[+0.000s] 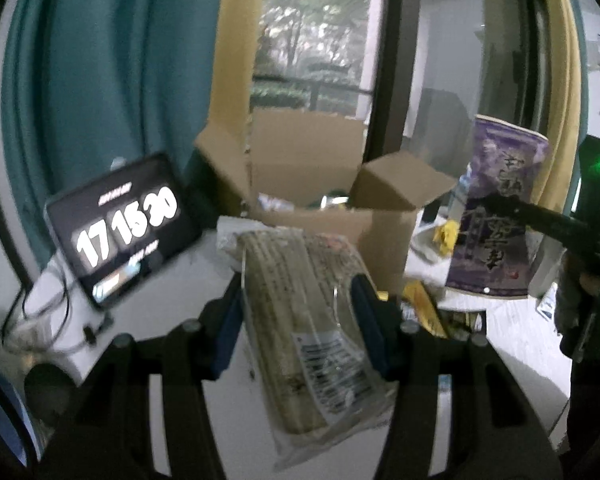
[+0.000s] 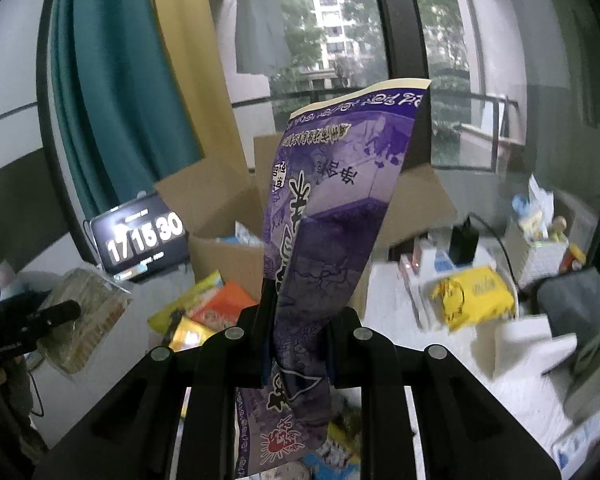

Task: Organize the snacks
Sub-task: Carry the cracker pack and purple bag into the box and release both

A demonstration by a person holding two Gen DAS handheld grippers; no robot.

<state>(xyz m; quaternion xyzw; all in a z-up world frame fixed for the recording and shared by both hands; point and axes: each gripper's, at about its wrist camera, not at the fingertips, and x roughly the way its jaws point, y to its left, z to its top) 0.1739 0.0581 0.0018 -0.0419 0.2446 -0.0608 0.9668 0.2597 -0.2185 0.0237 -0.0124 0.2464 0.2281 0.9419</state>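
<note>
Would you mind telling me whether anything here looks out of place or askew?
Loose snack packets lie jumbled on the table in front of the open cardboard box, not in it. The purple bag held by the right gripper has its print upside down.

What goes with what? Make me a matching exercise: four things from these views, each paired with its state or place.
Things:
1. purple bag
2. clear packet
3. box
4. yellow pack

States or places:
A. flaps open, behind the held snacks
B. lying on the table at the right
C. pinched in the right gripper
D. clamped in the left gripper

Pairs: 1-C, 2-D, 3-A, 4-B
</note>
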